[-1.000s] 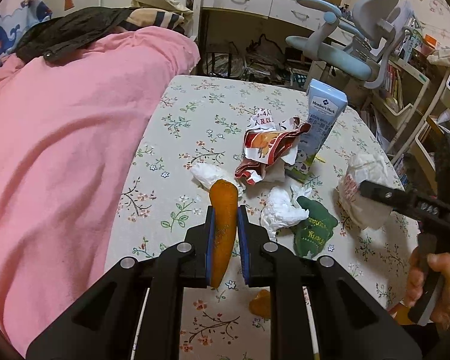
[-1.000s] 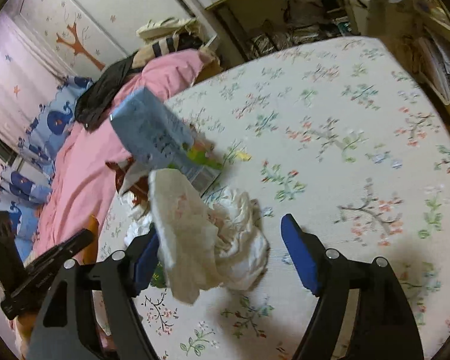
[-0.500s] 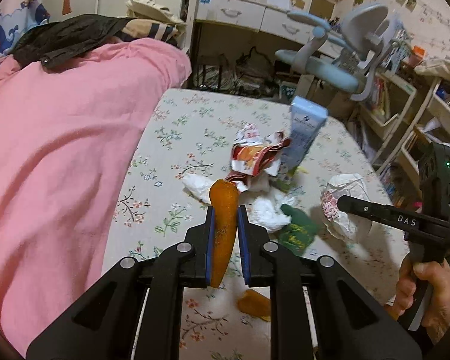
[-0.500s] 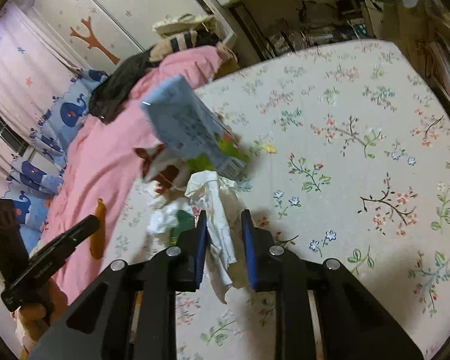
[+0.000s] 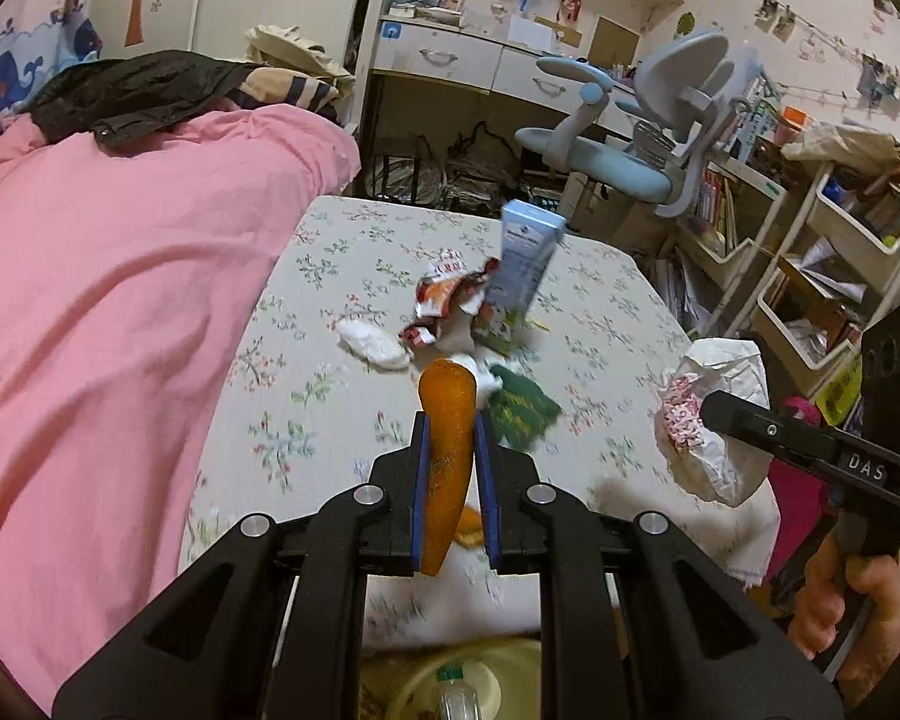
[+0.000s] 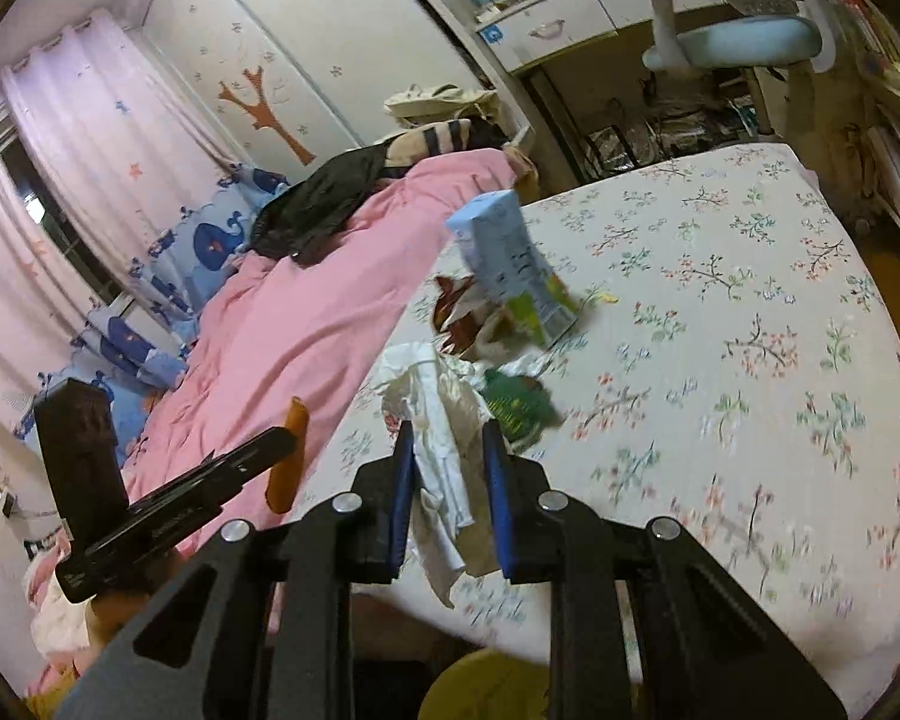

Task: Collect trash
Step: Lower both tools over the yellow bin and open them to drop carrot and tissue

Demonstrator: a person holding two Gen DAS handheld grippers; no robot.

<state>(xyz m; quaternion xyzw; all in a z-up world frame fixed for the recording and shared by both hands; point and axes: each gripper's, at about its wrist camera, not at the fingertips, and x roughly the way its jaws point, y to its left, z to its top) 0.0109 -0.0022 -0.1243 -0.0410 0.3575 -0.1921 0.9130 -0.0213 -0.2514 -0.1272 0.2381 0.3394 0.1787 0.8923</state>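
Note:
My left gripper (image 5: 450, 420) is shut on an orange peel strip (image 5: 447, 432), held up over the near edge of the floral table (image 5: 600, 312). My right gripper (image 6: 449, 432) is shut on a crumpled white paper wrapper (image 6: 438, 420), lifted off the table; it also shows in the left wrist view (image 5: 714, 414). On the table lie a blue carton (image 5: 525, 258), a torn red-and-white packet (image 5: 444, 300), white tissues (image 5: 372, 345), a green wrapper (image 5: 519, 414) and a small orange peel piece (image 5: 468, 531). A yellow bin (image 5: 510, 660) holding a plastic bottle (image 5: 459, 696) sits below the table edge.
A pink blanket (image 5: 120, 312) covers the bed at the left, against the table. A blue desk chair (image 5: 624, 138), a desk and shelf carts (image 5: 828, 276) stand behind and to the right.
Both grippers have pulled back and up from the table with their loads. The right gripper closed on the paper wrapper and lifted it. The yellow bin has come into view below.

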